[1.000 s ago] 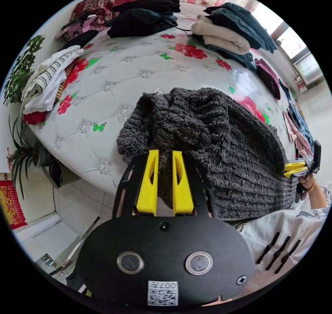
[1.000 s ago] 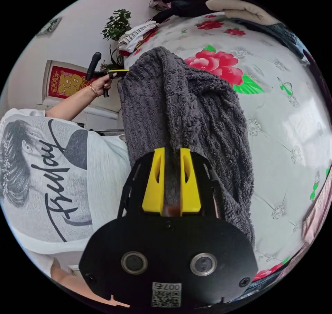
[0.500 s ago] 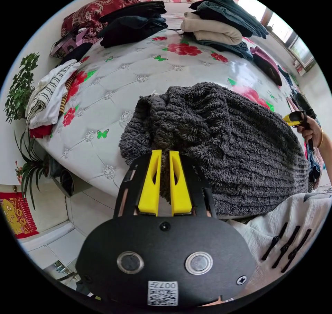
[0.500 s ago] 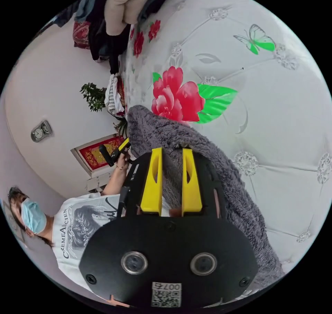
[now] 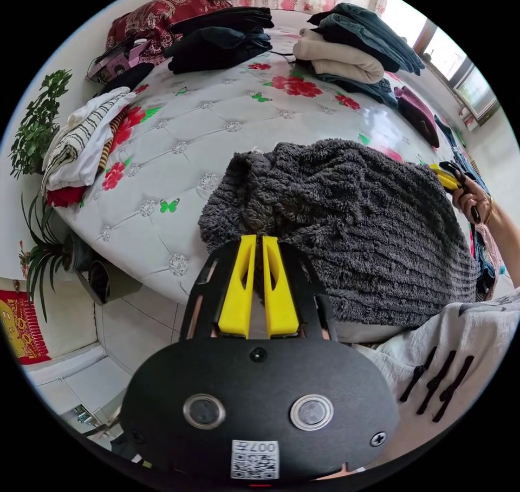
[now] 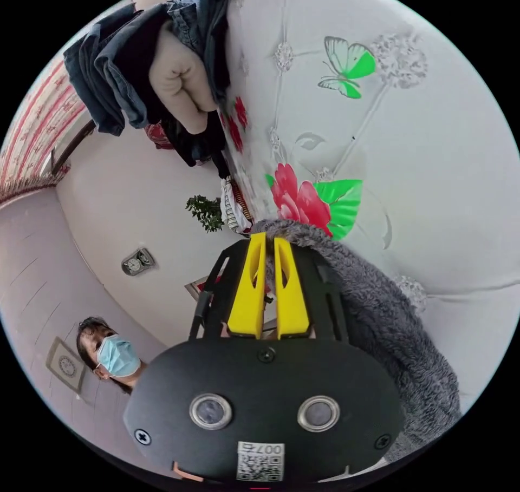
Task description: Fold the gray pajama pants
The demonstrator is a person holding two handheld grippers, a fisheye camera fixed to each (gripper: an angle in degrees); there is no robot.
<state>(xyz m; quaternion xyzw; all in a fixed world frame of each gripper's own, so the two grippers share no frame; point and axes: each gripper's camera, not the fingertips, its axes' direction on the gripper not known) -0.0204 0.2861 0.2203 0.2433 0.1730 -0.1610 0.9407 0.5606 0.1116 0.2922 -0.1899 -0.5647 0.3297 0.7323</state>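
In the left gripper view, the left tool sits nearest, its yellow jaws drawn almost together and pinching a fold of the gray pajama pants between them. The fuzzy ribbed pants lie heaped on the near edge of the bed, a white tufted mattress printed with red flowers and green butterflies. At their far side a hand holds the right tool against the fabric. In the right gripper view, the right tool's jaws are nearly closed at the pants' edge; whether cloth is caught between them I cannot tell. Farther off lie a striped white garment, dark folded clothes and a beige folded piece.
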